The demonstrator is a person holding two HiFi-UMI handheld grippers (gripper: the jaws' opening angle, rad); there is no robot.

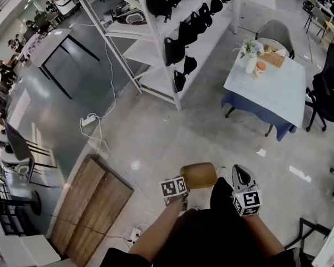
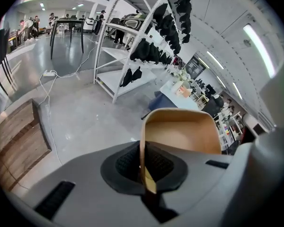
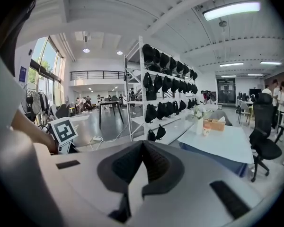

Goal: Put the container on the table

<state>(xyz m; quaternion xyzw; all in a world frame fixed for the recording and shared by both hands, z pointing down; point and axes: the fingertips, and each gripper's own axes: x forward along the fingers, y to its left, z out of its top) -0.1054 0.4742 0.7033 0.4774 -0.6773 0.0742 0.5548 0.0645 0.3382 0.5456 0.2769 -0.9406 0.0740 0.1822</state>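
Container (image 1: 198, 175) gripped, desk (image 1: 273, 88) well apart
We pinch the container's thin wall, lower centre, in our left hand-held gripper (image 2: 143, 161) for carrying; right hand-held gripper (image 3: 141, 148) clenched empty; desk upper right.

Left claw (image 2: 142, 170) clamped tight on the thin side wall of the container (image 2: 180, 138), wall pinched between the pads, claw tilted steeply down. Right claw (image 3: 141, 148) has jaws together with nothing between them and points closer to level. Head view: both forearms reach forward from the bottom edge, claws side by side, near each other. Left forearm (image 1: 158, 230) is bare.
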